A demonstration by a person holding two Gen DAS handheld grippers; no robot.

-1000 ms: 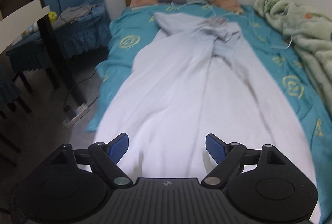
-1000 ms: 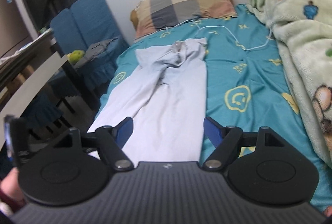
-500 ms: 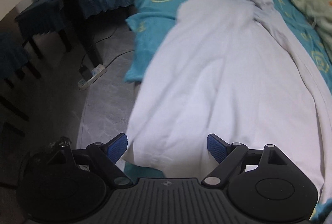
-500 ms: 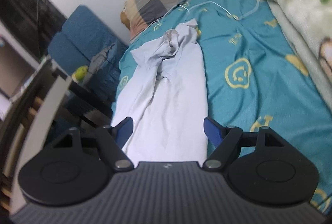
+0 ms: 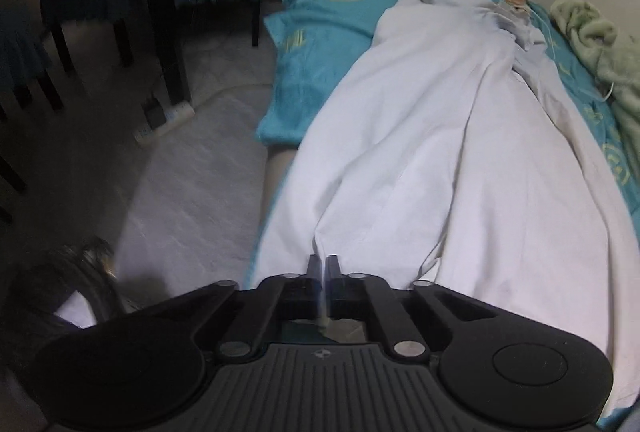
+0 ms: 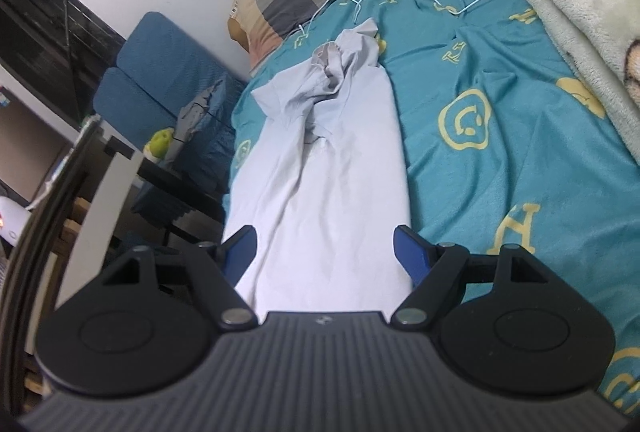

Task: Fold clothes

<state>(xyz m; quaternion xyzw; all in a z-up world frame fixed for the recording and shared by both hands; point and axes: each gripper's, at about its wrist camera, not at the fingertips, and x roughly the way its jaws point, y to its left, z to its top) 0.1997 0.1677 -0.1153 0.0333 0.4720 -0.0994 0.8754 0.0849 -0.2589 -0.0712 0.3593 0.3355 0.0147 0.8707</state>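
With the left gripper (image 5: 321, 261) pinching the white garment's (image 5: 460, 152) hem, the wide-open, empty right gripper (image 6: 324, 250) should next grab its corner.

My teal bedsheet (image 6: 500, 160): yellow letter "H" (image 6: 516, 232) readable near my right gripper, more "H" marks farther up, plus smiley-face emblems (image 6: 466, 120). No other legible text.

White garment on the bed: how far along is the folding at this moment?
Done: the white garment lies lengthwise on the teal bedsheet, no fold across it yet. In hand: the left gripper is shut on the near hem, cloth pinched between its fingers. The right gripper hangs open over the hem. Left: gripping that side, then all the folds.
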